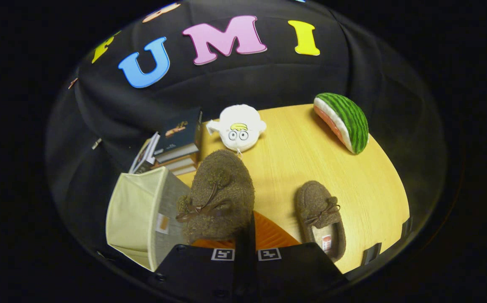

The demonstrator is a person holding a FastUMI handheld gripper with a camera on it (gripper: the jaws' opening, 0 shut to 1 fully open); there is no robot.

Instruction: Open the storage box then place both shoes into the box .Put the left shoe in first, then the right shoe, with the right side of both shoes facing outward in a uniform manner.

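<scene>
A brown fuzzy slipper [220, 193] with a brown bow hangs above the table, toe pointing away from me. My gripper [246, 234] is shut on its heel end, the fingers pinching the rim. The storage box [136, 212] stands just to the left of the held slipper, showing a cream panel and a grey wall [172, 198]; I cannot see its inside. The second brown slipper [321, 216] lies on the wooden table [310, 164] to the right of the fingers, opening up and toe away from me.
A stack of books [178, 141] stands behind the box. Beyond the held slipper sits a white plush toy [239, 128]. A watermelon-slice plush [344, 122] lies at the table's far right, near the black cloth wall.
</scene>
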